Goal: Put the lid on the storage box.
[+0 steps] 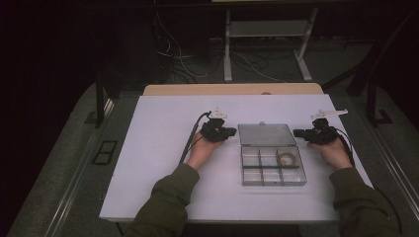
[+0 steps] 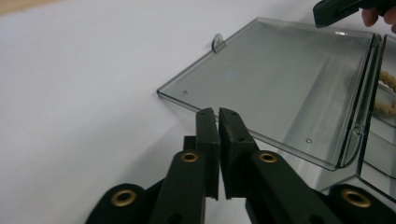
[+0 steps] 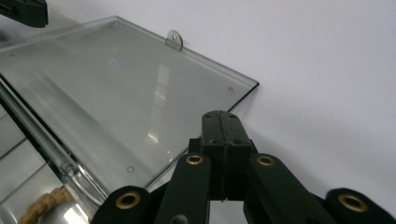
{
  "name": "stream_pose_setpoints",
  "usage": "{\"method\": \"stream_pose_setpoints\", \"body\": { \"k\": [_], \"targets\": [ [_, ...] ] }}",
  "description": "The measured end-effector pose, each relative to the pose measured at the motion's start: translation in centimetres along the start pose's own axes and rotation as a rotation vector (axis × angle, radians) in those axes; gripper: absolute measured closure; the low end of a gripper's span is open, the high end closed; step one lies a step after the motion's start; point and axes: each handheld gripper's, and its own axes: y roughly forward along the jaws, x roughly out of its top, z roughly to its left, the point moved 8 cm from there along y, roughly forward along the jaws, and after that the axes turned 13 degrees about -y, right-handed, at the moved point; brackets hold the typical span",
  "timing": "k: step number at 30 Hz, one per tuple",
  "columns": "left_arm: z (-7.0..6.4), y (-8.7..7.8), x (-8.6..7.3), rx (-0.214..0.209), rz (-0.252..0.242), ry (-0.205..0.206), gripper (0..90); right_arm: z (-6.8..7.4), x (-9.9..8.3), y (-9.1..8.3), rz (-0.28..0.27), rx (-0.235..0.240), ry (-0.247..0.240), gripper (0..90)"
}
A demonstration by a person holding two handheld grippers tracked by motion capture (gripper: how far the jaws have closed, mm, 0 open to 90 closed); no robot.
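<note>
Compartment box point(image 1: 273, 165) of clear plastic sits open in the middle of the white bench point(image 1: 158, 148), its lid point(image 1: 267, 134) folded back flat on the far side, so the long axis of the lid runs left to right between the two hands. The left gripper point(image 1: 232, 132) rests just beside the lid's left edge and the right gripper point(image 1: 298, 132) just beside its right edge, each pointing inward at it; the two look about equally near. Both pairs of jaws are pressed together with nothing between them. Any coming move to fold the lid point(image 2: 275, 88) back over the tray would likely turn on getting a jaw under one of those side edges, which lie low against the bench.

From above, six compartments are visible, with a coil of rope point(image 1: 286, 158) in the far right one. The left gripper view adds the small tab point(image 2: 217, 42) on the lid's free edge, and the right gripper view shows the rope point(image 3: 44, 203) close against the hinge.
</note>
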Motion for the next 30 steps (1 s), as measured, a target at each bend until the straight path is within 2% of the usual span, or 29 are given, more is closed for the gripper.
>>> {"method": "stream_pose_setpoints", "body": {
  "k": [5, 10, 13, 16, 21, 30],
  "targets": [
    [-0.1, 0.6, -0.8, 0.006, 0.061, 0.009, 89.3, -0.1, -0.6, 0.3, 0.03, 0.012, 0.012, 89.1],
    [-0.3, 1.1, -1.2, -0.005, 0.093, 0.011, 89.4, 0.1, -1.0, 0.5, 0.05, 0.025, 0.018, 89.0],
    [-0.5, 1.3, -1.4, -0.006, 0.099, 0.004, 89.4, 0.1, -1.1, 0.6, 0.061, 0.026, 0.026, 89.0],
    [-0.6, 1.5, -1.5, -0.01, 0.113, 0.014, 89.4, 0.2, -1.4, 0.8, 0.077, 0.032, 0.029, 89.0],
    [-0.7, 1.6, -1.5, -0.012, 0.107, 0.011, 89.4, 0.4, -1.5, 0.9, 0.091, 0.046, 0.027, 89.0],
    [-0.9, 1.8, -1.4, -0.02, 0.104, 0.005, 89.4, 0.6, -1.3, 1.1, 0.086, 0.056, 0.033, 89.1]
  ]
}}
